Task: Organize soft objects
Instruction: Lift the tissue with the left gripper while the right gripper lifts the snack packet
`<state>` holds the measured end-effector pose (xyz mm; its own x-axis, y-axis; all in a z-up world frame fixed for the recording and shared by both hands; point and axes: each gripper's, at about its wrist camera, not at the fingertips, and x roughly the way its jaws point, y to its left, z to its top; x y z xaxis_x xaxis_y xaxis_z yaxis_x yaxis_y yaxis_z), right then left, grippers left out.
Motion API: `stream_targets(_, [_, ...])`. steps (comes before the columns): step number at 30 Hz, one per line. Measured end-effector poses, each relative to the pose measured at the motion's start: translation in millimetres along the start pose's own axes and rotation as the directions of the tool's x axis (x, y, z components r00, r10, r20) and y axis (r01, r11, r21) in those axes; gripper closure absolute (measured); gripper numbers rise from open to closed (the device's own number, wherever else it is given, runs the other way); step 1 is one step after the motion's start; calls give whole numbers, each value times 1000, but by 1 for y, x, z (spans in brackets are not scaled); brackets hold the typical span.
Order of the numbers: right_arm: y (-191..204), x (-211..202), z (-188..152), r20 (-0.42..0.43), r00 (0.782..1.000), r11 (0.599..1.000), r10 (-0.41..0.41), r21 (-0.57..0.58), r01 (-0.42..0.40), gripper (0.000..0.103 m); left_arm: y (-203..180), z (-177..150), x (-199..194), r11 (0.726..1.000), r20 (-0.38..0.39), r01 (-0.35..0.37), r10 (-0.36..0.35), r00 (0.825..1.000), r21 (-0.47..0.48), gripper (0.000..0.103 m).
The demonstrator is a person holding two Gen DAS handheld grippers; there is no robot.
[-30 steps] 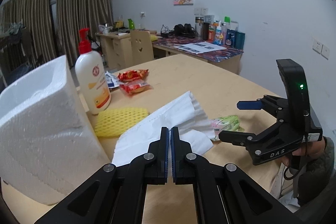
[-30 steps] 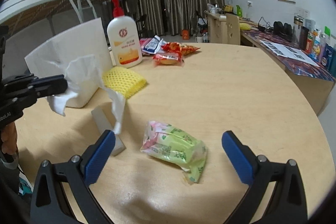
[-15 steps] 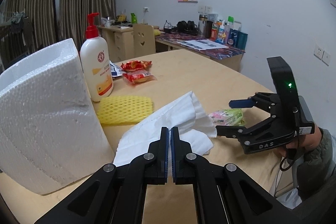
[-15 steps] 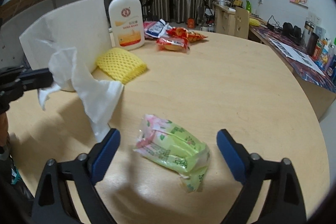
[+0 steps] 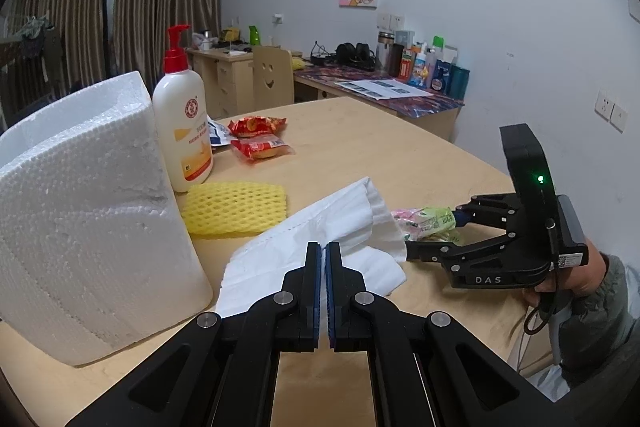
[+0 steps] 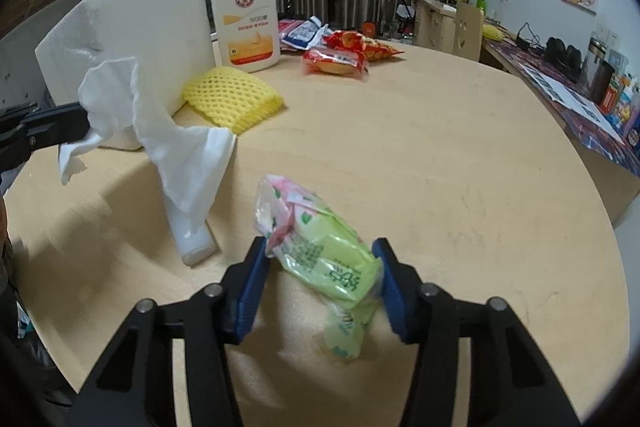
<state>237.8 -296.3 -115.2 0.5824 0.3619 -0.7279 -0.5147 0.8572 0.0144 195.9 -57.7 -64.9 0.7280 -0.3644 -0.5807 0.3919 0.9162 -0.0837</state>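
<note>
Between the blue pads of your right gripper (image 6: 322, 281) sits the green-and-pink tissue pack (image 6: 320, 247), its crinkled wrapper filling the gap as the jaws are closing on it; the pads look to be meeting its sides, though the grip is not yet settled. Off to that gripper's left, your left gripper (image 5: 323, 255) is pressed tight together on a white tissue (image 6: 160, 131), which hangs from its tips and drapes down onto the wooden table (image 6: 440, 155). A small white block (image 6: 192, 235) lies under the tissue's lower edge.

Beyond both tools, further from you, a yellow foam net (image 6: 234, 97) lies flat against a white styrofoam block (image 5: 88, 211), with a lotion pump bottle (image 6: 245, 15) standing just behind it and red snack packets (image 6: 340, 57) past that.

By the look of it, you are early in the sorting: two soft items are in hand, neither placed anywhere, and the foam net and snack packets lie untouched. No bin or gathering spot is evident, so where the pack and tissue should go cannot be told.
</note>
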Motion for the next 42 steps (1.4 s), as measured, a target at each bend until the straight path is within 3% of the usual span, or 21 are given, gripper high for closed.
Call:
stream_targets(21, [12,-71,4,175,984,999,-13,36,7,49,-20,15,-59,1000,127,-23,21,992,12,101])
stream_targets(42, [64,-137,6,347,938,999,14,-33,-2,49,-28,4,-155,990,263,-141,140,954,-15,101])
